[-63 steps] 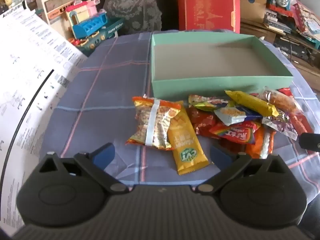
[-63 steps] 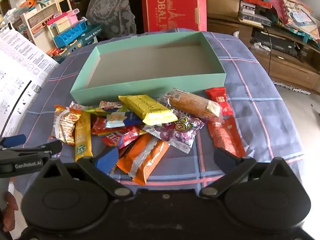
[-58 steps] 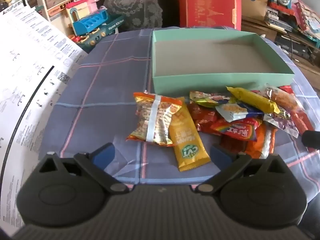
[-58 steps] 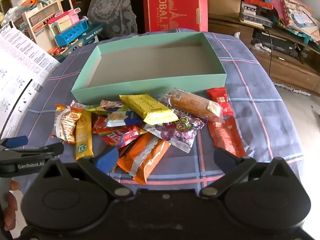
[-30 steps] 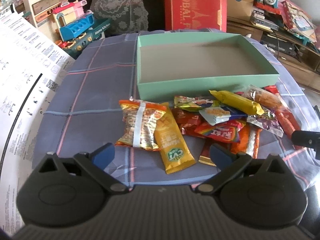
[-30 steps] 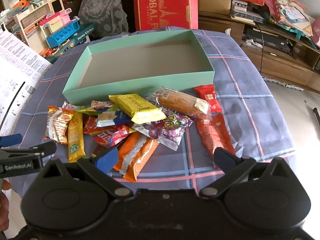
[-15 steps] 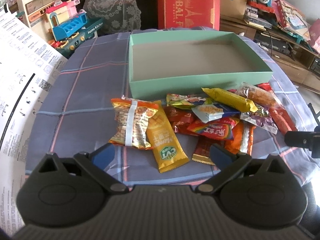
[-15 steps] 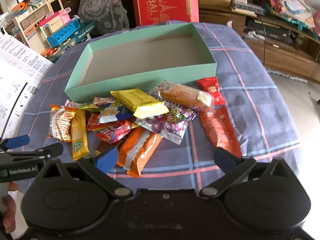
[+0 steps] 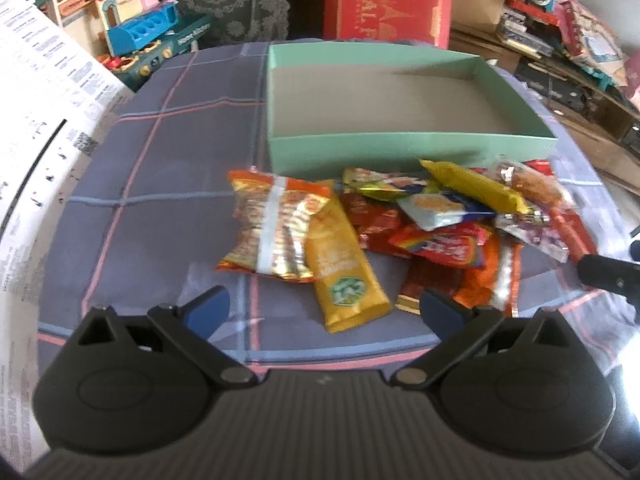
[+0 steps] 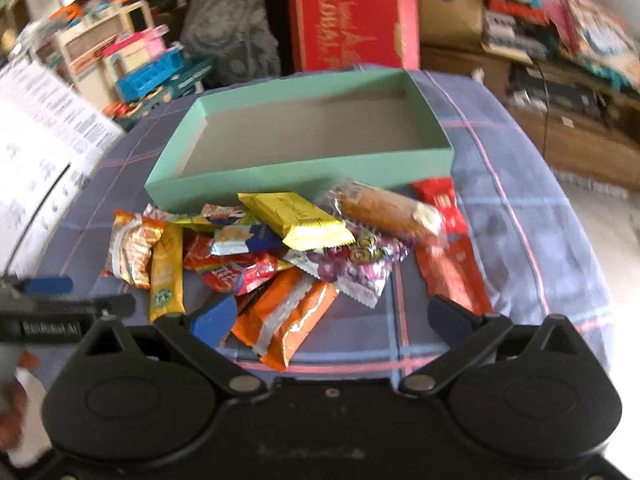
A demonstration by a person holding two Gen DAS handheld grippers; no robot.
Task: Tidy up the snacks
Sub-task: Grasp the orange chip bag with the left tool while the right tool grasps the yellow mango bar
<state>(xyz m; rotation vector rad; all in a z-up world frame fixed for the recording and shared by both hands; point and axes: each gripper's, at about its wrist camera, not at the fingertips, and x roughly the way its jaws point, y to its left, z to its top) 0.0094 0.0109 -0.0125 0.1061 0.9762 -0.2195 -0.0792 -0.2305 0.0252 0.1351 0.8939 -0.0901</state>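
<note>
Left gripper (image 9: 322,310): you held it with jaws spread wide, nothing between them, hovering at the near edge of the cloth (image 9: 168,220).
Right gripper (image 10: 330,318): yours too, jaws wide, gripping nothing, low over the near end of the orange pack (image 10: 286,320).
Snack pile: sat on the cloth just ahead of both grippers, between them and the box (image 9: 408,148).
Left of pile: noodle bag (image 9: 276,228) lay beside the gold stick (image 9: 342,270), the two overlapping.
Middle: rainbow pack (image 9: 444,242) sat over red wrappers; blue-white pack (image 9: 440,208) behind it; purple pack (image 10: 356,262) partly under the yellow bar (image 10: 298,220).
Right of pile: clear-wrapped roll (image 10: 390,210) leaned across the red packs (image 10: 452,256).
Box: green, open-topped, nothing in it, just behind the pile; nearest snacks lay close against its front wall.
Left edge: printed sheet (image 9: 44,128) ran alongside the cloth.
Far: red carton (image 10: 352,20) stood behind the box; toys (image 9: 148,36) far left, blurred.
</note>
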